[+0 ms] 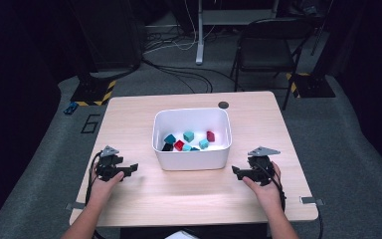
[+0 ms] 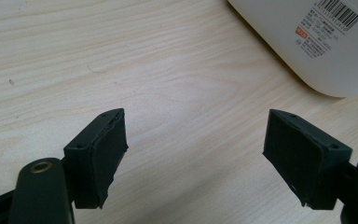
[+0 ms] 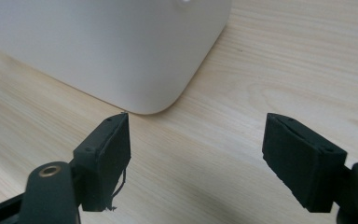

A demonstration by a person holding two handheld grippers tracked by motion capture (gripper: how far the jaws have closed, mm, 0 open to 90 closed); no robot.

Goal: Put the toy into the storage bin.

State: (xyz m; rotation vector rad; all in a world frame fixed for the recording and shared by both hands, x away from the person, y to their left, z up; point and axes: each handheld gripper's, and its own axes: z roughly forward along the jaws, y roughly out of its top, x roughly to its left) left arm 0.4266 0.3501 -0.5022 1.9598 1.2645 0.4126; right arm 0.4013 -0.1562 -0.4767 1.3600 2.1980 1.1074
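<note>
1. So far nothing is gripped: my left gripper [image 1: 129, 169] and right gripper [image 1: 237, 172] rest on the pale wooden table [image 1: 189, 194], jaws spread apart, empty.
2. Between them, the white plastic bin [image 1: 191, 158] holds small teal, red and black blocks [image 1: 188, 136].
3. Every handling step seems left to do.

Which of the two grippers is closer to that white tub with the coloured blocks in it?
Right, narrowly. The right gripper sits just off the white tub's front right corner; the left gripper sits a bit farther off its front left corner. Both have open jaws and touch nothing.
</note>
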